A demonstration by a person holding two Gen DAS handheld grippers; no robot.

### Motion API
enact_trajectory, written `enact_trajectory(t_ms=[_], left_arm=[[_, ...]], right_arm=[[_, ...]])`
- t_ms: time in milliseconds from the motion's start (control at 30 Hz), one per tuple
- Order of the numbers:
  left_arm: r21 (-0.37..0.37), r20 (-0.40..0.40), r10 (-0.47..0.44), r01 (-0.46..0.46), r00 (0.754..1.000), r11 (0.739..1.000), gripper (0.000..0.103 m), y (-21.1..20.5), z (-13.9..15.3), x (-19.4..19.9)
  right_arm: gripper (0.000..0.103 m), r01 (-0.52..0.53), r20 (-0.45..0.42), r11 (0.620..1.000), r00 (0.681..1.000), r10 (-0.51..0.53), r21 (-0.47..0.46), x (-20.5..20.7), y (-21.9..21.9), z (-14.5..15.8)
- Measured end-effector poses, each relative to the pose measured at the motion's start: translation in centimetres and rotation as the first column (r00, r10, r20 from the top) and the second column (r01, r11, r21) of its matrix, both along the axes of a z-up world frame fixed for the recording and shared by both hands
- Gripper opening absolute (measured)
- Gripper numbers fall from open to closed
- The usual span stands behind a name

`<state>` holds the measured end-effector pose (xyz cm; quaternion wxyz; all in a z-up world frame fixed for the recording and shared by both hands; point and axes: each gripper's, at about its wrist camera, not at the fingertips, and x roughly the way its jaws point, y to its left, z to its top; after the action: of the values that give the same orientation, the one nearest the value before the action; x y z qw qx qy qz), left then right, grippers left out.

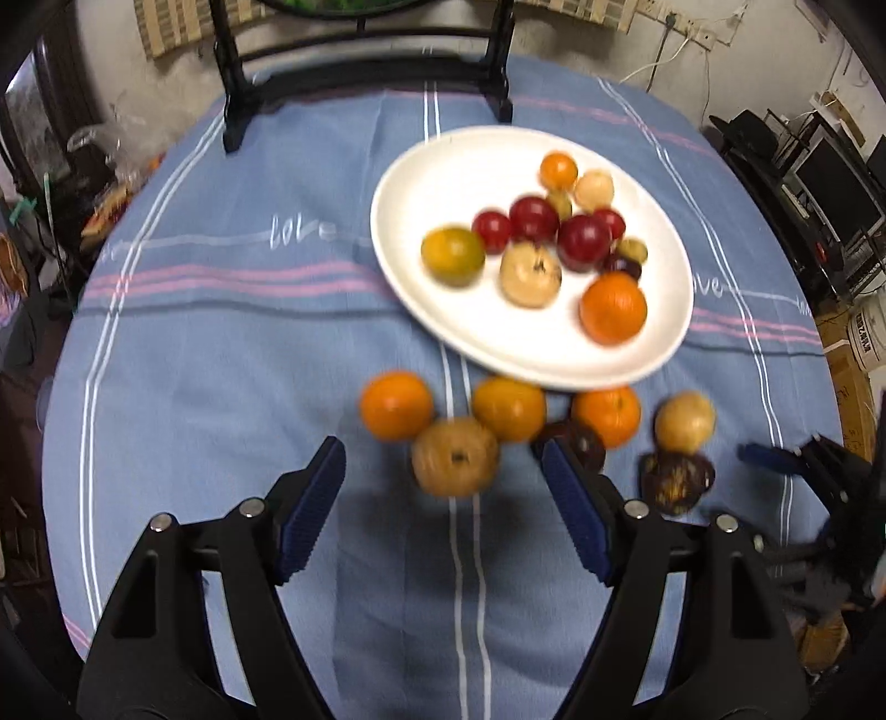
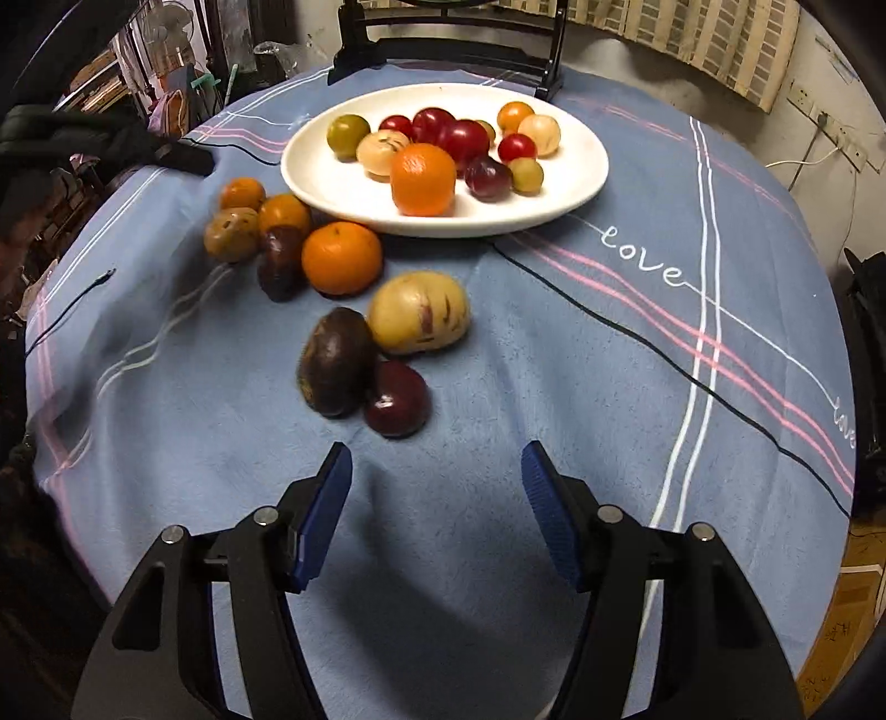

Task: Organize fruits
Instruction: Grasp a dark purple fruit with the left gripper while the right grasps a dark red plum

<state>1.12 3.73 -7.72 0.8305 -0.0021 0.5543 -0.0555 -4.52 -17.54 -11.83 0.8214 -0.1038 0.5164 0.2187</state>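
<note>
A white plate point(image 1: 498, 343) point(image 2: 343, 188) holds several fruits: oranges, red plums, tan and green ones. Loose fruits lie on the cloth in front of it. In the left wrist view a tan fruit point(image 1: 455, 457) lies just ahead of my open, empty left gripper point(image 1: 443, 459), with oranges point(image 1: 396, 405) behind it. In the right wrist view a dark red plum point(image 2: 397, 399), a dark brown fruit point(image 2: 336, 361) and a yellow fruit point(image 2: 419, 320) lie just ahead of my open, empty right gripper point(image 2: 437, 471). The right gripper also shows in the left wrist view point(image 1: 775, 459).
A round table with a blue striped cloth point(image 1: 249, 332) point(image 2: 637, 360). A black stand point(image 1: 360, 66) point(image 2: 443, 50) rests at the far edge behind the plate. Clutter, shelves and boxes surround the table.
</note>
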Motion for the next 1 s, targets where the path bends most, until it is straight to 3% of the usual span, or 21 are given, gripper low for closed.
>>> enact_trajectory(t_ms=[167, 267, 300, 433, 600, 800, 867, 900, 1000], left_arm=[[-0.009, -0.011, -0.013, 0.013, 1.000, 1.000, 0.077, -0.7, -0.1, -1.6], [-0.022, -0.022, -0.035, 0.034, 0.999, 0.999, 0.077, -1.7, -0.3, -2.1], [-0.026, -0.027, -0.048, 0.048, 0.998, 0.999, 0.077, -2.2, -0.4, -2.2], [-0.040, -0.042, -0.131, 0.129, 0.990, 0.991, 0.077, -5.6, -0.8, -2.7], [-0.040, -0.040, -0.235, 0.234, 0.971, 0.972, 0.077, -10.4, -1.8, -3.1], [0.001, -0.073, -0.256, 0.257, 0.964, 0.967, 0.076, -13.9, -4.4, -2.0], [0.011, -0.092, -0.258, 0.260, 0.962, 0.966, 0.063, -14.2, -5.3, -1.5], [0.004, -0.109, -0.264, 0.266, 0.958, 0.964, 0.044, -14.3, -5.7, -1.4], [0.004, -0.110, -0.280, 0.283, 0.954, 0.959, 0.044, -14.3, -5.8, -1.7]], right_arm=[[0.052, -0.058, -0.013, 0.998, 0.998, 0.059, 0.026, 1.4, 1.1, -1.1], [0.039, -0.096, -0.016, 0.995, 0.995, 0.096, 0.014, 1.9, 2.0, -1.5], [0.028, -0.100, -0.023, 0.995, 0.995, 0.101, 0.028, 2.0, 2.1, -1.4], [0.028, -0.079, -0.041, 0.995, 0.996, 0.081, 0.058, 1.5, 1.1, -0.7], [0.028, 0.051, -0.063, 0.988, 0.997, -0.042, 0.144, 1.3, -2.9, 0.4], [0.028, 0.111, -0.069, 0.980, 0.992, -0.101, 0.163, 0.2, -5.0, 0.5], [0.028, 0.122, -0.075, 0.978, 0.991, -0.111, 0.171, -0.1, -5.3, 0.3], [0.028, 0.126, -0.076, 0.977, 0.991, -0.114, 0.174, -0.2, -5.3, 0.3], [0.028, 0.133, -0.078, 0.974, 0.990, -0.120, 0.184, -0.4, -5.5, 0.3]])
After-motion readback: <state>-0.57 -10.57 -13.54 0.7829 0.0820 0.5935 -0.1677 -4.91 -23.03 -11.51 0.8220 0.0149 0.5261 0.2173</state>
